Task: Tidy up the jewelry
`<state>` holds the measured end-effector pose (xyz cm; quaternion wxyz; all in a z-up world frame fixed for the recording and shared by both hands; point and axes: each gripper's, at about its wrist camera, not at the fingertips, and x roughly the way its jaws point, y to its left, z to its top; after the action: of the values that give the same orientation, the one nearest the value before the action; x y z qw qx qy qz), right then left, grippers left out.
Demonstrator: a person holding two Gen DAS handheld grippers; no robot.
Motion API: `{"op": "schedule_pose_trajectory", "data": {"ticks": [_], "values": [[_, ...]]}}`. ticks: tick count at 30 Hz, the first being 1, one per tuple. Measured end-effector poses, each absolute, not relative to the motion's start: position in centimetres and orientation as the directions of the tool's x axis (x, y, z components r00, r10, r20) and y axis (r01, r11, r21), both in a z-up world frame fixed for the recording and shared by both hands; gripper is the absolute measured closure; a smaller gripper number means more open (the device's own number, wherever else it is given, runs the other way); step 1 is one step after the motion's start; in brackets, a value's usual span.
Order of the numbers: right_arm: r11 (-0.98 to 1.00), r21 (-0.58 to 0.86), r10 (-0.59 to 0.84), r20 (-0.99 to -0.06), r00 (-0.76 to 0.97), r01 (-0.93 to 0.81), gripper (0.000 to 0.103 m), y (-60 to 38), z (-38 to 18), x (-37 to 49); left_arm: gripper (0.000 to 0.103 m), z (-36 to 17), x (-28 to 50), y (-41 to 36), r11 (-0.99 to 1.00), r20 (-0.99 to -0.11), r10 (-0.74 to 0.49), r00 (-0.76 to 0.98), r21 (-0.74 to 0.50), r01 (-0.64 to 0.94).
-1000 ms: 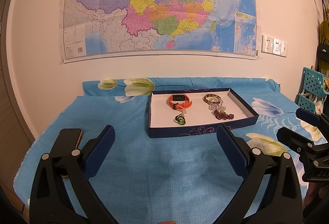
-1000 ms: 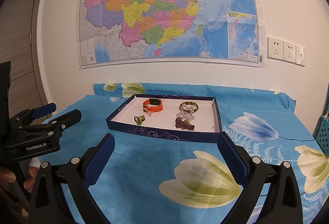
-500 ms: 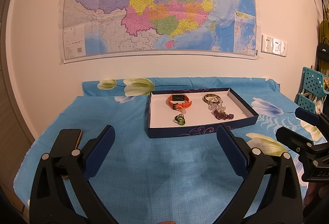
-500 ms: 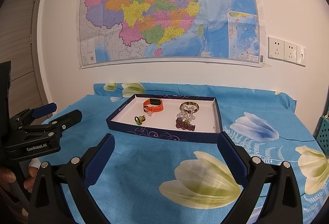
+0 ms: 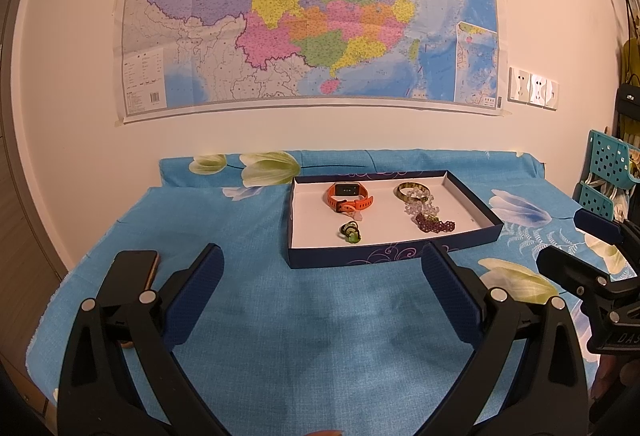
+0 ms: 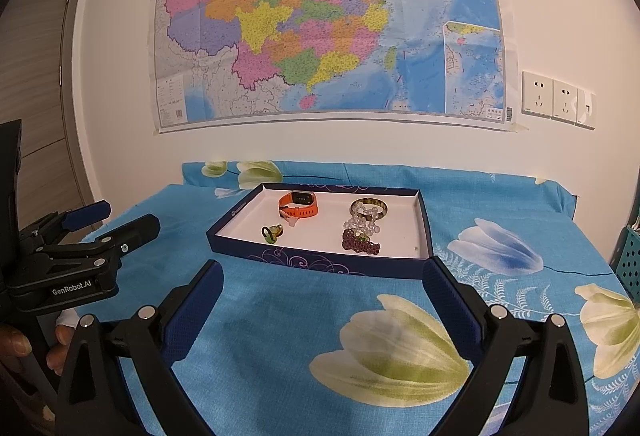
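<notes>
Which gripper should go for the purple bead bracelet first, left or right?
Probably right. The purple bead bracelet lies almost dead ahead of the open right gripper inside the tray; from the open left gripper it sits off toward the tray's right end.

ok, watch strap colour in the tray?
Orange, on the watch with a dark face; clearest in the right wrist view.

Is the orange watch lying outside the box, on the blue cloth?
No, the orange watch lies inside the shallow box, on its white floor near the back wall, alongside the other jewelry.
</notes>
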<state>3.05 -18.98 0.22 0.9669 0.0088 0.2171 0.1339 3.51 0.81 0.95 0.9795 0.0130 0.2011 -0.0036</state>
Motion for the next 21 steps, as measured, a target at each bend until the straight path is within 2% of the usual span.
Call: {"op": "schedule_pose_trajectory", "data": {"ticks": [21], "values": [[0.963,0.080,0.265,-0.420,0.868,-0.256,0.007,-18.96,0.19,3.25,0.006,0.52,3.56,0.70,1.000,-0.398,0.007,0.917,0.024,0.003]]}}
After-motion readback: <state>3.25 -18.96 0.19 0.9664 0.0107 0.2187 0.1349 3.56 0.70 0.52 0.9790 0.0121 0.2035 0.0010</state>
